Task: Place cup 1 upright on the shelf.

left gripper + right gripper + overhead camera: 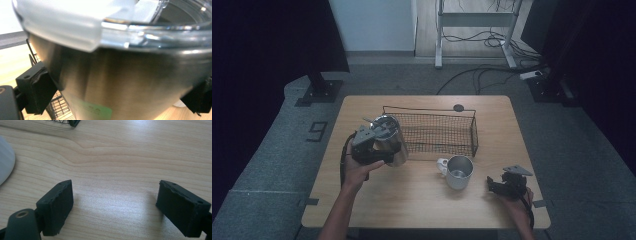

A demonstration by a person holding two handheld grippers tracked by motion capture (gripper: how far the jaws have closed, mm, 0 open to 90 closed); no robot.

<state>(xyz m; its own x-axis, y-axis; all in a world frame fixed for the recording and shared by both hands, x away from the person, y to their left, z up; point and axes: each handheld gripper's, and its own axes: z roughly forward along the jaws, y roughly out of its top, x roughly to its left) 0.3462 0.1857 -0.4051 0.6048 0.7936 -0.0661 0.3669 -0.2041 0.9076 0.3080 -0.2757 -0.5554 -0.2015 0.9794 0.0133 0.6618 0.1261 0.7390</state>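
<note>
Steel tumbler [390,140], base cut off, sits clamped in the left gripper [379,150]; right gripper [115,207] spread wide

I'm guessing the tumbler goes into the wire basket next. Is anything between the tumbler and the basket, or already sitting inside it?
Nothing visible blocks it. The left gripper holds the steel tumbler right by the wire basket at its left end, and the basket's mesh floor looks bare. The mug stands in front of the basket, off that path.

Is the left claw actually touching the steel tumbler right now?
Touching. In the left gripper view, both black pads press against the steel tumbler on either side, with no gap showing; the left claw wraps it in the high view.
</note>
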